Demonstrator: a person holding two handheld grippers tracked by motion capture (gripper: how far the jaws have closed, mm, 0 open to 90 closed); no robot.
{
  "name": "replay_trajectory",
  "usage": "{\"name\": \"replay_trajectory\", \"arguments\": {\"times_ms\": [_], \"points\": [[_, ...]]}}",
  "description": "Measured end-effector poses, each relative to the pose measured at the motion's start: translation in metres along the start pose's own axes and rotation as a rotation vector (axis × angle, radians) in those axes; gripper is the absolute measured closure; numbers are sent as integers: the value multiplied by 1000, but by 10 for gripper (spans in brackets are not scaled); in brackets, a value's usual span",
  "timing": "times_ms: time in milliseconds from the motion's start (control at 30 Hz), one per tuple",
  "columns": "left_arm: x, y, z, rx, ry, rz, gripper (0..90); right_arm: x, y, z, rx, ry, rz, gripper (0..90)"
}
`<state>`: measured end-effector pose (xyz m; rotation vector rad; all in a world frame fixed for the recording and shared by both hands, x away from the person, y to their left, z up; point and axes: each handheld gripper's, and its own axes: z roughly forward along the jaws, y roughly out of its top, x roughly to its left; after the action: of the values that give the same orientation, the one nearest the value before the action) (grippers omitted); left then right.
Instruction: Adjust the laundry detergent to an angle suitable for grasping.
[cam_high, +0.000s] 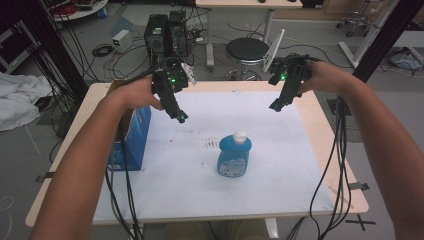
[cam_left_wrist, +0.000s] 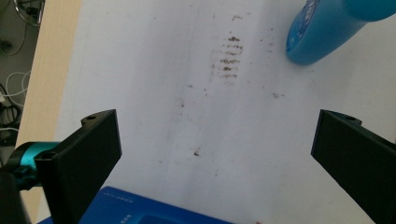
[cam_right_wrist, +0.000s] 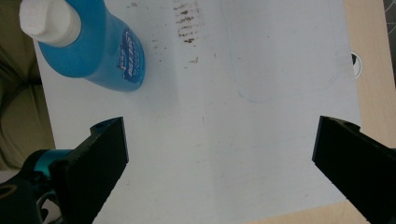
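Glossy blue plastic bottle (cam_high: 234, 159) with smooth white plastic cap (cam_high: 240, 136), matt smudged white paper sheet (cam_high: 280, 165), pale wooden table (cam_high: 327, 135), matt black plastic gripper jaws

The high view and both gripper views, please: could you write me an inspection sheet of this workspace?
Surface: white sheet with dark smudges on a wooden table.
Job's things: blue bottle, white cap, upright, standing free at the centre.
Clutter: blue box at the left edge.
Grippers: left gripper and right gripper open, empty, raised above the sheet.
Cables: black cables trail from both grippers over the near edge.
Surroundings: stool, computer towers, floor wiring.
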<state>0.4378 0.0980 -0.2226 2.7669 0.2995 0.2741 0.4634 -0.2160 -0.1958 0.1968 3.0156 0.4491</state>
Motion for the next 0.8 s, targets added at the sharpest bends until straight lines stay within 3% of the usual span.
{"name": "replay_trajectory", "arguments": {"times_ms": [100, 267, 433, 800], "points": [[5, 0, 3, -20, -19, 13, 17, 0, 0, 1, 1, 1, 0, 25], [8, -1, 6, -6, -22, 18, 17, -2, -1, 2, 1, 5, 4, 25], [11, -2, 7, -30, -25, -8, 17, -3, 1, 3, 1, 7, -2, 25], [10, 2, 9, -37, -27, 30, 16, -3, 1, 5, 2, 11, -1, 25]]}}
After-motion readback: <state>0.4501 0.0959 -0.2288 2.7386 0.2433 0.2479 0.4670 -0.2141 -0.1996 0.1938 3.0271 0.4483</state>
